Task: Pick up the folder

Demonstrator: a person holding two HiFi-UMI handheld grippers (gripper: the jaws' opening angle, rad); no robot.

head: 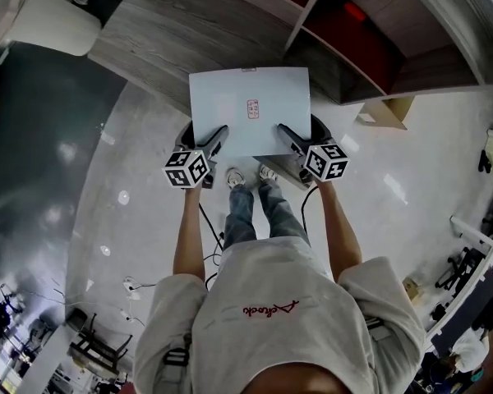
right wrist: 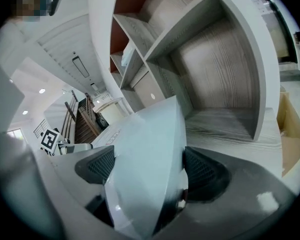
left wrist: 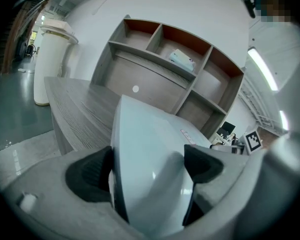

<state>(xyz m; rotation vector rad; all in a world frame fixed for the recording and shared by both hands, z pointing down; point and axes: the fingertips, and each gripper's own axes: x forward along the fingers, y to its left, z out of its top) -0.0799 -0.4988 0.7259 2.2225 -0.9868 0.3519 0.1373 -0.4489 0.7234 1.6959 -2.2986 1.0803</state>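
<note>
**At the desk's front edge, two grippers are sharing one folder**

Over the front edge of the wooden desk (head: 152,35), the pale folder (head: 248,97) is lying flat with its long axis running side to side and its near edge hanging above the floor. The left gripper (head: 216,142) is clamping the near left corner, and the right gripper (head: 286,140) is clamping the near right corner. The folder is extending straight ahead of both, with neither gripper nearer. Whether the far edge is resting on the desk is not showing. The lift is likely depending on both sides rising evenly.
</note>
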